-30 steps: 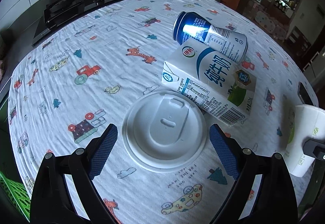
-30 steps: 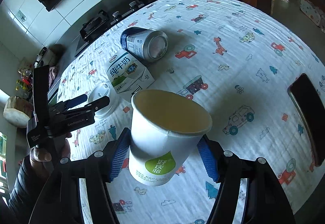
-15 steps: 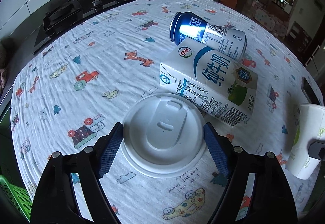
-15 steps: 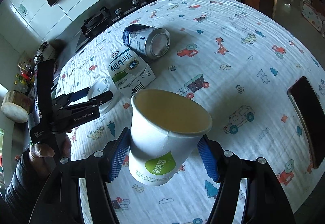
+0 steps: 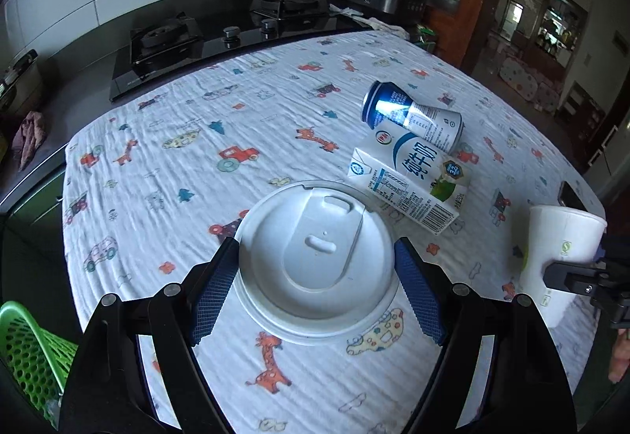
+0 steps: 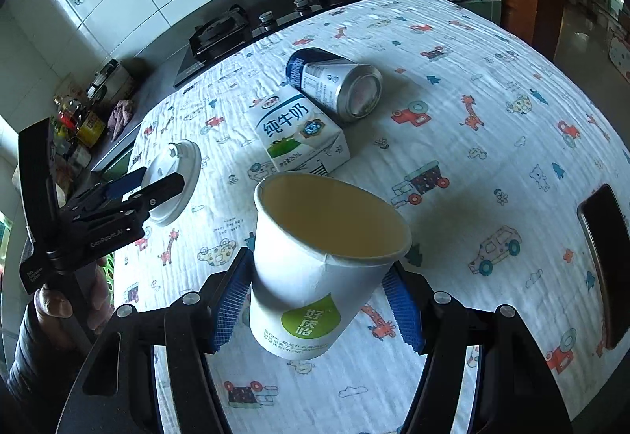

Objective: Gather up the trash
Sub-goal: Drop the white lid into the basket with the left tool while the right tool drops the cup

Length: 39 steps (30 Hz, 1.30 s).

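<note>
A white plastic cup lid [image 5: 317, 262] sits between the blue pads of my left gripper [image 5: 317, 286], which is shut on its rim and holds it above the tablecloth; it also shows in the right wrist view [image 6: 173, 180]. My right gripper [image 6: 319, 302] is shut on a white paper cup [image 6: 315, 268] with a green label, held upright above the table; the cup also shows in the left wrist view [image 5: 559, 260]. A milk carton [image 5: 411, 184] and a blue and silver can [image 5: 413, 117] lie side by side on the cloth.
The table carries a white cloth [image 5: 197, 174] printed with cartoon cars and giraffes. A green mesh basket [image 5: 31, 351] stands below the table's left edge. A dark phone [image 6: 604, 260] lies at the right. A black stove [image 5: 220, 36] is behind the table.
My left gripper closed its pads onto the lid's rim and lifted it off the cloth, tilting up. My right gripper kept hold of the paper cup with little movement.
</note>
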{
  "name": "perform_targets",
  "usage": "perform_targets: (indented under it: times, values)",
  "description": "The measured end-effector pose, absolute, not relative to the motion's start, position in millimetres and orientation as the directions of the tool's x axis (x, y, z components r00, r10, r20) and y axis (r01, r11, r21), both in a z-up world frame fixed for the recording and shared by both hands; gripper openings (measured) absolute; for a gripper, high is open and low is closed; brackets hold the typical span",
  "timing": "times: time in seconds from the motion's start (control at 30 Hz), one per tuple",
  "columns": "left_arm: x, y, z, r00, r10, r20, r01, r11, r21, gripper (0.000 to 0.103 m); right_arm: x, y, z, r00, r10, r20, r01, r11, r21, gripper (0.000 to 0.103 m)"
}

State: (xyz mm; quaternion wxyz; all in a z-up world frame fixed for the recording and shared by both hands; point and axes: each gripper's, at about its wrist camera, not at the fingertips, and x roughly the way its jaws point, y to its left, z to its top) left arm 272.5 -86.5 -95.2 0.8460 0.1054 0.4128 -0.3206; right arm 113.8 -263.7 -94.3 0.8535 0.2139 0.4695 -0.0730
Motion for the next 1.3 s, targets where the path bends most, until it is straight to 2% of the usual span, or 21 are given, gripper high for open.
perform_targets:
  times: [0.23,0.53,0.9,1.3]
  values:
    - [258.7,-14.9,-62.1,0.563,-0.4,-0.723,0.523,0.85,-0.063,0.078,133.3,-227.3,-81.5,0.558,0.14,-0.818,0.189,0.938,0.29,0.063]
    - [240.4,98.8,-35.6,0.688,-0.23,-0.688,0.308,0.951,-0.01,0.078,166.7,-165.1,-62.4,0.563,0.244,-0.79,-0.008,0.957,0.29,0.063]
    - [237.0,215.4,-73.0,0.648,-0.066,-0.758,0.074,0.997,-0.024,0.079,204.4,-64.1,-47.2,0.526,0.348,-0.776,-0.205,0.937,0.281,0.063]
    - [235.0,260.3,-101.2,0.594,-0.075,-0.801,0.035,0.997,-0.067,0.08,235.4,18.7,-32.8,0.507,0.395,-0.766,-0.31,0.913,0.266,0.063]
